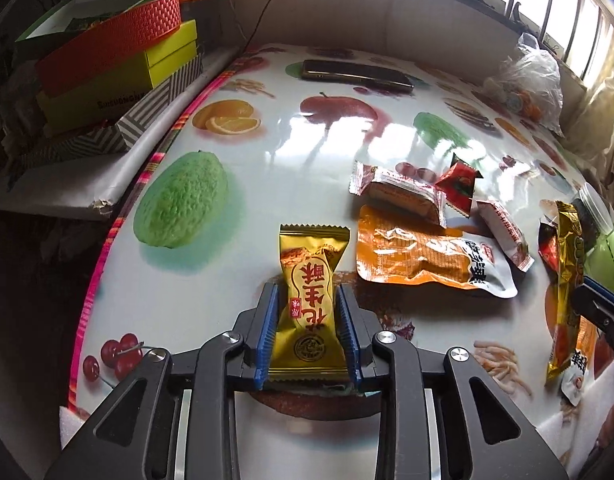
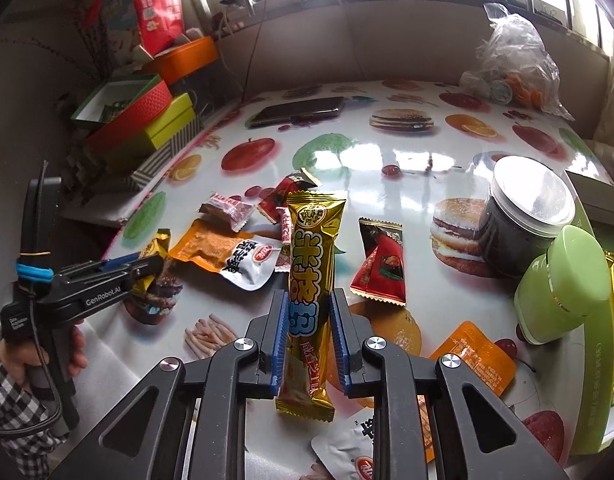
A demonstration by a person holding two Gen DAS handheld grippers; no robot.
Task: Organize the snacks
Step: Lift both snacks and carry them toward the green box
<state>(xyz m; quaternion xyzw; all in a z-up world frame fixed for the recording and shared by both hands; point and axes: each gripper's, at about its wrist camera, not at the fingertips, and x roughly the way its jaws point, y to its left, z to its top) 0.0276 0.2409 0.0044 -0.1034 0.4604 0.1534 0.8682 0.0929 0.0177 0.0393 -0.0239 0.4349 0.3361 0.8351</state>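
My left gripper (image 1: 307, 294) is shut on a gold snack packet (image 1: 312, 280) with red characters, held just above the fruit-print table (image 1: 267, 152). My right gripper (image 2: 307, 300) is shut on a long gold snack stick (image 2: 312, 264), held upright above the table. Loose snacks lie between them: an orange-and-white pouch (image 1: 423, 258), a white-red packet (image 1: 403, 192), a red triangular packet (image 2: 381, 268). The left gripper also shows at the left of the right wrist view (image 2: 147, 270). The right gripper's tip shows at the right edge of the left wrist view (image 1: 599, 304).
Stacked boxes (image 1: 115, 64) stand off the table's left edge. A dark phone (image 1: 355, 76) lies at the far side. A plastic bag (image 2: 515, 64) sits at the far right. A dark jar (image 2: 527, 216) and a green container (image 2: 563, 284) stand at the right.
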